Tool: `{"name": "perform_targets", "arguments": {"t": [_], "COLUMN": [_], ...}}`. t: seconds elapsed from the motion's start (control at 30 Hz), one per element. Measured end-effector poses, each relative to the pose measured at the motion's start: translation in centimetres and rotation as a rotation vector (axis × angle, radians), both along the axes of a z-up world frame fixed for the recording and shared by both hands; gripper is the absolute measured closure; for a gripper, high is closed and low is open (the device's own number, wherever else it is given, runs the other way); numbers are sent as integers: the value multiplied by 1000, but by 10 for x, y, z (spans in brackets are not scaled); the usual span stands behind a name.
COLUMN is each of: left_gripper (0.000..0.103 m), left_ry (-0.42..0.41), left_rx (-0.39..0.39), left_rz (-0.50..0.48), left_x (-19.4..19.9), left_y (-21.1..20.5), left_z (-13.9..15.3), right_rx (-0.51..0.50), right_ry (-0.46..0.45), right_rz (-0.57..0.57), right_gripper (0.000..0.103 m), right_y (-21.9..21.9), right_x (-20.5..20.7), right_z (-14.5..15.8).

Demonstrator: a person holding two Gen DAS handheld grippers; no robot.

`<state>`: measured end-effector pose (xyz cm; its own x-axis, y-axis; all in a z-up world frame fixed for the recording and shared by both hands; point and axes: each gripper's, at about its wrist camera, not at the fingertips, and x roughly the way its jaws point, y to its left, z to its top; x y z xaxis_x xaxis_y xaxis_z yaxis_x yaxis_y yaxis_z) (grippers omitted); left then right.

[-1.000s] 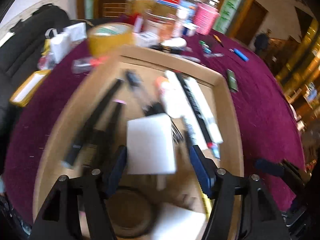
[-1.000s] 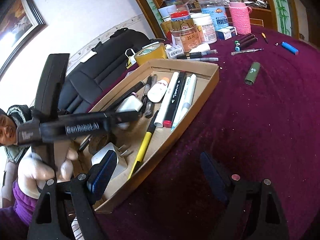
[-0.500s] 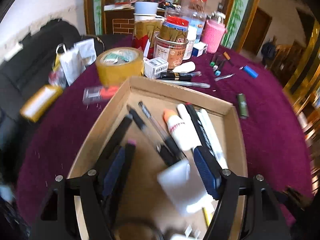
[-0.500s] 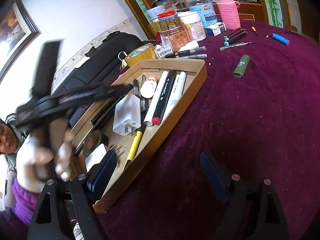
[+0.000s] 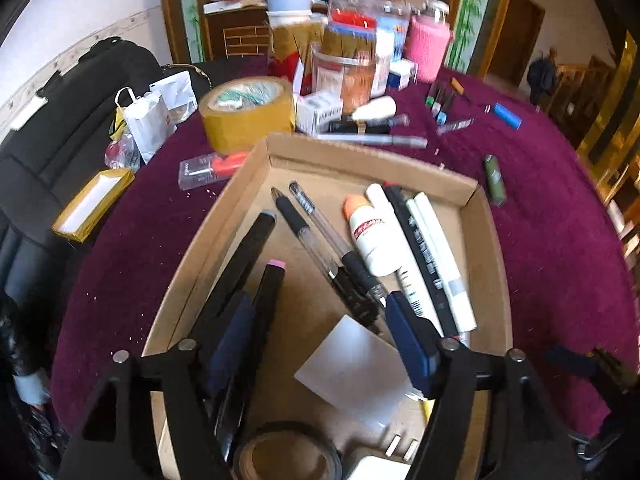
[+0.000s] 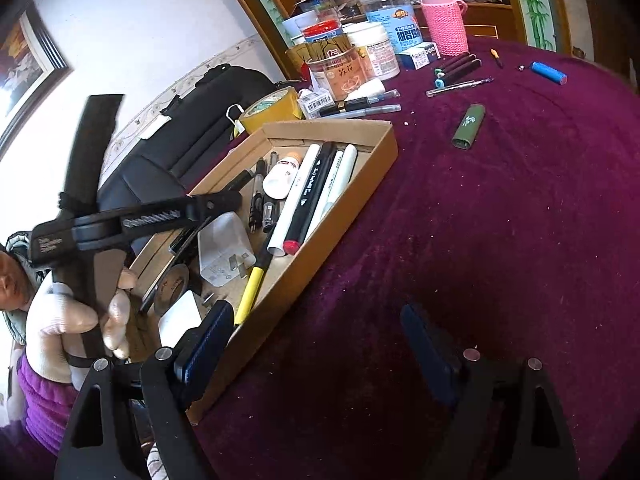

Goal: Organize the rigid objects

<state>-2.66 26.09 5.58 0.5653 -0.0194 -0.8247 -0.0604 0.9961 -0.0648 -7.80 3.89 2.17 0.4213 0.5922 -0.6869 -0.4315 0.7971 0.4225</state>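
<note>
A: The white charger (image 5: 352,368) was seen lying flat in the cardboard tray (image 5: 486,240), below and between the jaws of the left gripper (image 5: 320,344) but not pressed by them; those jaws had just been opening and stood apart with nothing held.

B: And the right gripper (image 6: 320,344)?

A: Its jaws were held wide over bare purple tabletop (image 6: 520,240), just beside the tray's near wall, and nothing was gripped.

B: Which step was judged to be in hand?

A: A release into the tray, it was judged. The charger was already set among the pens (image 5: 320,240), the glue bottle (image 5: 370,236) and the markers (image 5: 428,252), with a tape ring (image 5: 288,452) and a second white plug (image 5: 376,468) nearer the camera.

B: What was the next move thought to call for?

A: Another loose item was to be fetched. The green lighter (image 6: 469,126) lay well apart from the tray on open cloth, and the blue lighter (image 6: 549,73) and scattered pens (image 6: 458,66) lay farther off. A wide approach and a clean close across the lighter's narrow sides would probably be needed.
</note>
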Motion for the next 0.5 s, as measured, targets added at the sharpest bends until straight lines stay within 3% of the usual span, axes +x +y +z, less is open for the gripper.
{"name": "perform_targets", "arguments": {"t": [0.13,0.33,0.5], "left_gripper": [23,7,2], "left_ry": [-102,-294,-376], "left_rx": [-5,118,198], "left_rz": [16,155,240], "left_x": [-21,-65,-87], "left_y": [-3,-8,-7], "left_z": [20,48,57], "right_rx": [-19,-44,-74], "right_ry": [-38,-70,-78], "right_rz": [-16,-47,-77], "right_gripper": [14,14,14], "right_y": [0,4,9], "right_x": [-6,-14,-20], "right_z": [6,12,16]}}
